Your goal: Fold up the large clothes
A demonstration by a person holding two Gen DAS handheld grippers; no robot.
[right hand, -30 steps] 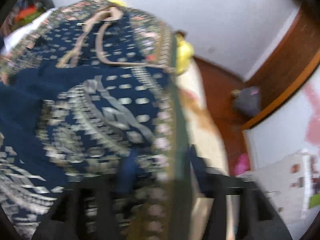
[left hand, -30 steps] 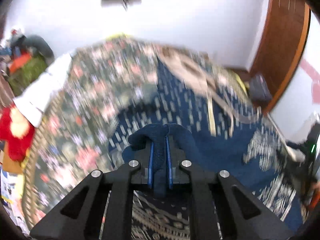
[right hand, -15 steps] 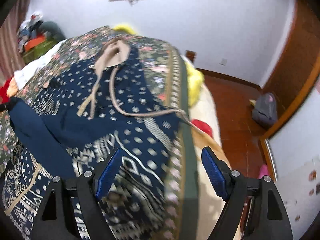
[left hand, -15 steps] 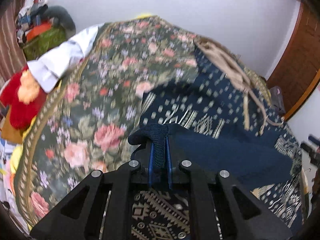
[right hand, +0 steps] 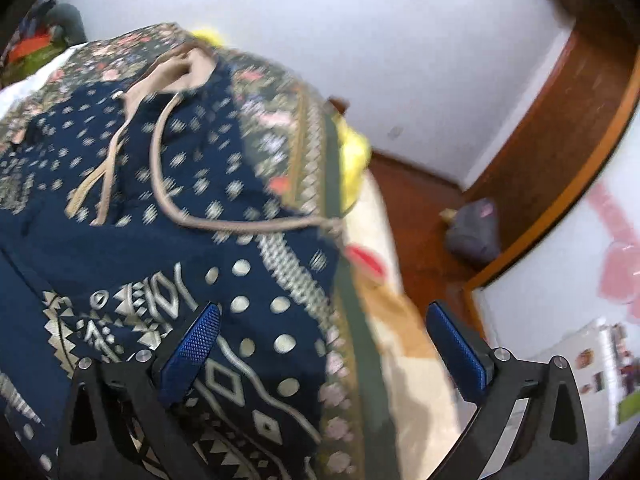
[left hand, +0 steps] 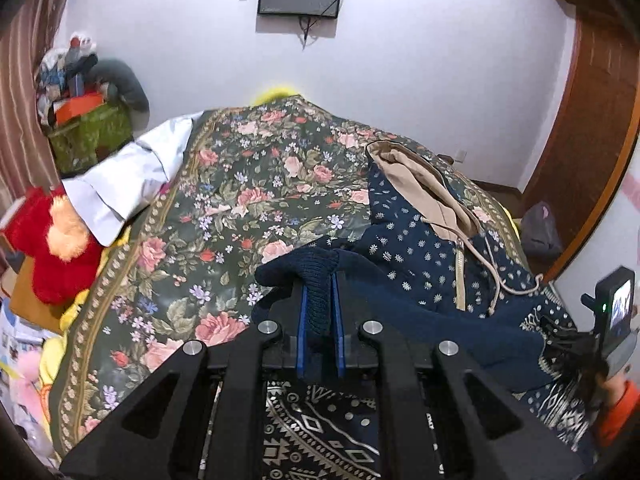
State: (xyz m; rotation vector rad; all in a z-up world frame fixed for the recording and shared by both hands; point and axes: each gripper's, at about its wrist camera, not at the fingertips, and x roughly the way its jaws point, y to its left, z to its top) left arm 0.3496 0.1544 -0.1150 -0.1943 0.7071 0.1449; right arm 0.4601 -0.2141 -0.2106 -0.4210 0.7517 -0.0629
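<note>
Your left gripper [left hand: 319, 312] pinches the hoodie's [left hand: 404, 248] ribbed cuff [left hand: 298, 270]; your right gripper [right hand: 322, 344], jaws just opened wide, holds nothing. It's soft and floppy, so take hems and cuffs.

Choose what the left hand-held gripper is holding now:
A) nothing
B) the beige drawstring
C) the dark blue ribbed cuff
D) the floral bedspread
C: the left hand-held gripper is shut on the ribbed cuff of the hoodie, whose knit bulges out above the blue pads.

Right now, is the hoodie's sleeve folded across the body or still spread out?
Being folded: the left hand-held gripper grips the sleeve cuff, and the sleeve crosses the hoodie body.
</note>
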